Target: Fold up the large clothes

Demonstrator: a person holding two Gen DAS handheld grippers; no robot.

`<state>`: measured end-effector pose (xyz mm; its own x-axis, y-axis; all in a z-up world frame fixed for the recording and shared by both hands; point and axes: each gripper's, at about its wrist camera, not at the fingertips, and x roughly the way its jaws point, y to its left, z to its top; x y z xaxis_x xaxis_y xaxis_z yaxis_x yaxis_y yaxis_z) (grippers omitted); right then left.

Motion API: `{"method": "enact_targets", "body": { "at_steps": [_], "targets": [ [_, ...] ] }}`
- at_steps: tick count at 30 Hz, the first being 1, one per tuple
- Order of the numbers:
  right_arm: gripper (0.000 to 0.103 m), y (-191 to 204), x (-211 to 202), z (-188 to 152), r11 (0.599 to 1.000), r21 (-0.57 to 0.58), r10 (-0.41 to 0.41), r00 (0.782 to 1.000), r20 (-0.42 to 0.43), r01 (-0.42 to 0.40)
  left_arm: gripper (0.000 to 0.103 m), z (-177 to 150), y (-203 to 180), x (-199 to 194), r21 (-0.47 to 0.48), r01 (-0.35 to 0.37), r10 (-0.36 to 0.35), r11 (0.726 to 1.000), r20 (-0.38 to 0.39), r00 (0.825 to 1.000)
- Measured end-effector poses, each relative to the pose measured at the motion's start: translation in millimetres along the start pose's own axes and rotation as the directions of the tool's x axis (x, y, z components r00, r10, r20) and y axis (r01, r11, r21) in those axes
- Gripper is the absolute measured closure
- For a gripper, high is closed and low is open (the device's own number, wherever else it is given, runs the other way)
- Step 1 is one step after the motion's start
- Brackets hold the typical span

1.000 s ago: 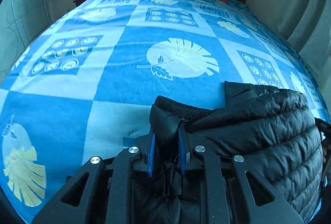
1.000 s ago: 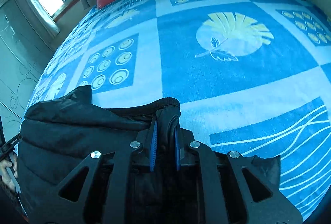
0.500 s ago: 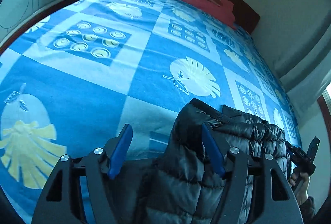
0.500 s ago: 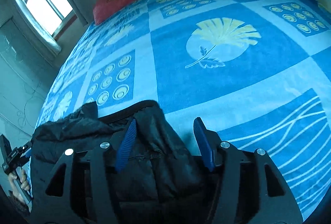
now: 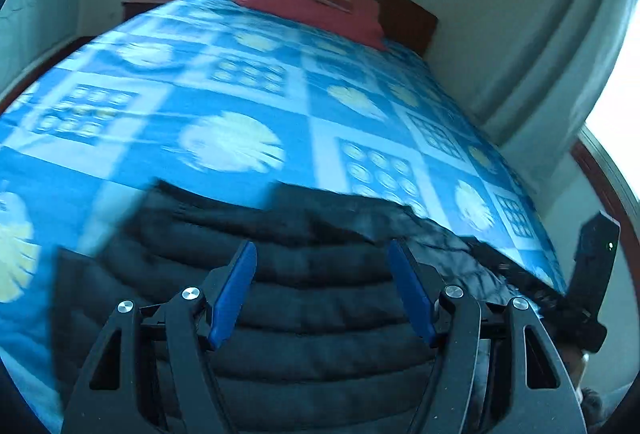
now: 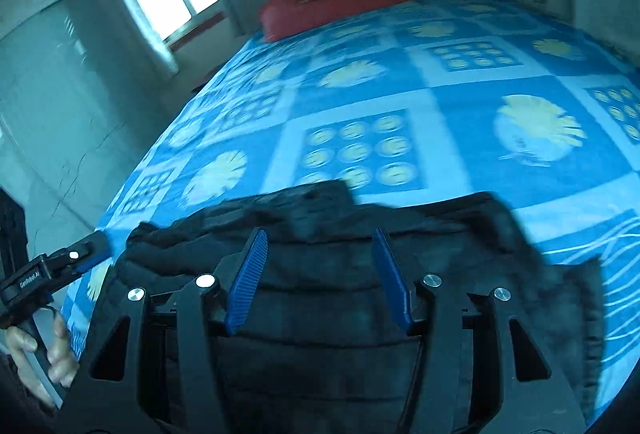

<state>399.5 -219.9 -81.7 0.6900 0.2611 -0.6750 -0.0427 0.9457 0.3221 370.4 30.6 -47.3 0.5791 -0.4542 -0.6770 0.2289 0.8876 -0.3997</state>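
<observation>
a bed (image 5: pixel 248 101) in blue patterned cover, red pillow (image 6: pixel 340 9) by the headboard. black puffer jacket (image 5: pixel 312 298) lies across its near end, collar toward the pillow. left gripper (image 5: pixel 322 288) and right gripper (image 6: pixel 318 274) jaws open, gripping nothing.

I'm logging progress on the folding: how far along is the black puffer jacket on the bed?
Done: the black puffer jacket lies in a compact bundle at the near edge of the blue bedspread. In hand: nothing; the left gripper and right gripper both stand open above it, pads clear of the fabric. Left: possibly tidying the uneven far edge; blur hides whether another fold is needed.
</observation>
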Motion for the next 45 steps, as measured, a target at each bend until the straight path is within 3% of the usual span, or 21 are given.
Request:
{"method": "enact_targets", "body": {
  "at_steps": [3, 6, 9, 12, 17, 21, 24, 26, 30, 34, 39, 42, 45],
  "targets": [
    [0.049, 21.7, 29.7, -7.3, 0.999, -0.043, -0.012, 0.998, -0.056, 0.009, 0.036, -9.9, -17.7, 31.8, 0.013, -0.020, 0.021, 1.000, -0.049, 0.999],
    [0.049, 24.1, 61.3, -20.5, 0.994, -0.083, -0.080, 0.988, -0.130, 0.069, 0.036, -22.2, -7.4, 68.5, -0.022, -0.073, 0.069, 0.997, -0.137, 0.988],
    [0.048, 9.7, 81.6, -31.2, 0.996, -0.055, -0.078, 0.984, -0.160, 0.070, 0.036, -28.9, 0.1, 84.5, 0.007, -0.110, 0.110, 0.994, -0.129, 0.986],
    [0.048, 5.7, 76.9, -28.1, 0.998, -0.034, -0.058, 0.985, -0.163, 0.053, 0.036, -30.2, -4.7, 90.3, 0.043, -0.147, 0.151, 0.988, -0.132, 0.980],
    [0.048, -9.4, 30.7, -23.4, 0.997, -0.038, -0.074, 0.992, -0.099, 0.071, 0.036, -29.1, 3.4, 43.0, 0.046, -0.120, 0.124, 0.992, -0.100, 0.987],
    [0.048, -44.5, 2.4, -23.2, 0.980, -0.038, -0.197, 0.978, -0.064, 0.195, 0.036, -35.6, 26.9, 9.3, 0.075, -0.235, 0.238, 0.969, -0.027, 0.971],
    [0.048, -69.4, 5.5, -32.9, 0.960, -0.039, -0.279, 0.955, -0.096, 0.276, 0.036, -41.4, 51.1, 11.4, 0.059, -0.269, 0.271, 0.961, -0.040, 0.962],
    [0.047, -81.1, 15.8, -42.3, 0.968, -0.028, -0.252, 0.961, -0.118, 0.250, 0.036, -45.8, 55.2, 18.1, 0.062, -0.274, 0.277, 0.960, -0.039, 0.960],
    [0.047, -71.6, 11.2, -40.2, 0.957, -0.066, -0.289, 0.951, -0.110, 0.284, 0.036, -47.3, 43.1, 28.8, 0.137, -0.337, 0.346, 0.931, -0.046, 0.937],
    [0.047, -65.3, -25.1, -48.9, 0.959, -0.068, -0.280, 0.957, -0.077, 0.275, 0.036, -55.1, 43.5, -11.5, 0.104, -0.291, 0.295, 0.951, -0.024, 0.955],
    [0.045, -79.0, -77.1, -83.4, 0.950, -0.042, -0.312, 0.949, -0.047, 0.310, 0.036, -84.0, 66.3, -51.8, 0.041, -0.286, 0.287, 0.957, -0.023, 0.958],
    [0.045, -87.5, -81.5, -105.5, 0.940, -0.045, -0.342, 0.936, -0.085, 0.339, 0.036, -104.2, 77.9, -61.5, 0.000, -0.280, 0.280, 0.960, -0.033, 0.960],
    [0.046, -87.4, -73.2, -120.5, 0.933, -0.087, -0.356, 0.931, -0.075, 0.350, 0.035, -110.5, 77.2, -47.4, 0.042, -0.304, 0.306, 0.952, -0.041, 0.951]
  ]
}}
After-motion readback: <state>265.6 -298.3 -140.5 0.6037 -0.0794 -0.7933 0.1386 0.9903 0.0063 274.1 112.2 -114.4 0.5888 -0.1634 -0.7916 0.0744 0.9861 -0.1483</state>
